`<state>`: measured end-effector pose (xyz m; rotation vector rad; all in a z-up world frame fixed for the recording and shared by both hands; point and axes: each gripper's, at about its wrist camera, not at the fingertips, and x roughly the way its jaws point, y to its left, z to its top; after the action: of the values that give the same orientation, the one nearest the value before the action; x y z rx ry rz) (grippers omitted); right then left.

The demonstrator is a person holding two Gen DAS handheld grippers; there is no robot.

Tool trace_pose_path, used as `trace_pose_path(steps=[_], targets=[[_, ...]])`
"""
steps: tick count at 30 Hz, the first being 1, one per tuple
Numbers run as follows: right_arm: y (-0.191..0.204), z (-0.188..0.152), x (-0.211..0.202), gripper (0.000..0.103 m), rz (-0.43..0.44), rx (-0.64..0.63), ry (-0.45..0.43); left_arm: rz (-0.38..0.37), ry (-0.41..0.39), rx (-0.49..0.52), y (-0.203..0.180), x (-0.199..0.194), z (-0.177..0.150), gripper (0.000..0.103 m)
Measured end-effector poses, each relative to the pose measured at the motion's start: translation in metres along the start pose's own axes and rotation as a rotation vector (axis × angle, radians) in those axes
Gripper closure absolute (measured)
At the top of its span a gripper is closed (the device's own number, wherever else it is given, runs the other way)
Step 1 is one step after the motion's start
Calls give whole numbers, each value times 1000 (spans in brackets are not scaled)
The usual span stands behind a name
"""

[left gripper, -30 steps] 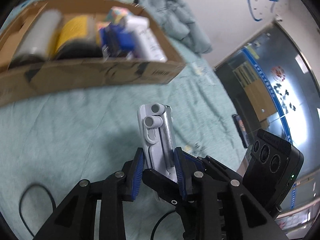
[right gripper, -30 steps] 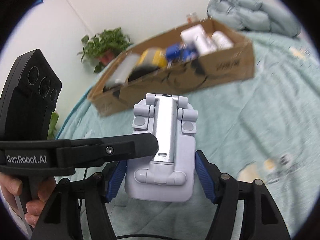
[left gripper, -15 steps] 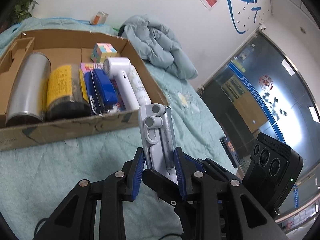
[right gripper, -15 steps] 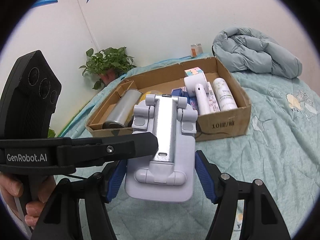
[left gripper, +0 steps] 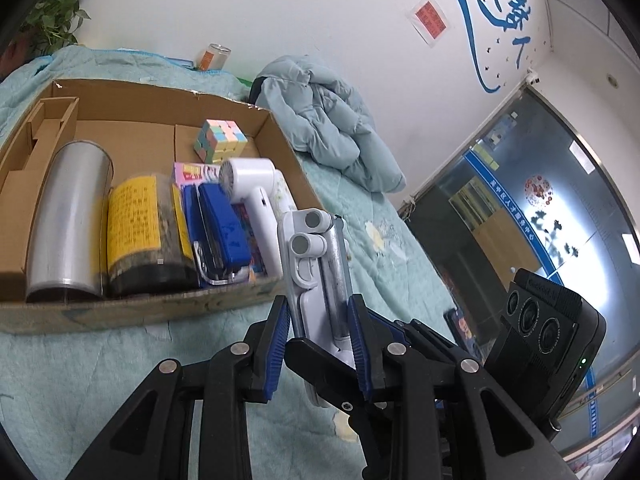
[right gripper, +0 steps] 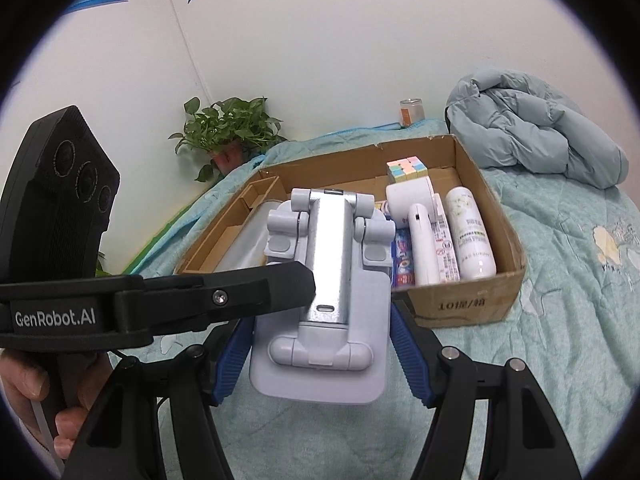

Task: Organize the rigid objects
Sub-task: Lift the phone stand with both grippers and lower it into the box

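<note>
Above the bed near the cardboard box (right gripper: 460,312), phone stand (right gripper: 320,320) clamped in right gripper (right gripper: 320,354) and left gripper (left gripper: 320,344)

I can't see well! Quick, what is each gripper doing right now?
Left gripper: closed across the thin sides of the folded phone stand.
Right gripper: closed on the same stand's wide base.

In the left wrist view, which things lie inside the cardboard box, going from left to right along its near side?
Silver cylinder → jar with yellow label → blue stapler → white handheld fan.
</note>
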<state>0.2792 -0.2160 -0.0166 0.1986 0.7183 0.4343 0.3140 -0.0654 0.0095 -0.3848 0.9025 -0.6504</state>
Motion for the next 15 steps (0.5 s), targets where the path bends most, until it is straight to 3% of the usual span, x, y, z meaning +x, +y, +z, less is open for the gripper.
trace_pose_path(steps=[9,13,15], targets=[[-29,44,38,37,37,32,75,-16,44,-76,24,34,59,81],[-46,58,67,37,68,64,125,18,77,-106,43,59,80,81],[-51,61,79,36,35,58,135,60,98,-101,53,71,89,79]])
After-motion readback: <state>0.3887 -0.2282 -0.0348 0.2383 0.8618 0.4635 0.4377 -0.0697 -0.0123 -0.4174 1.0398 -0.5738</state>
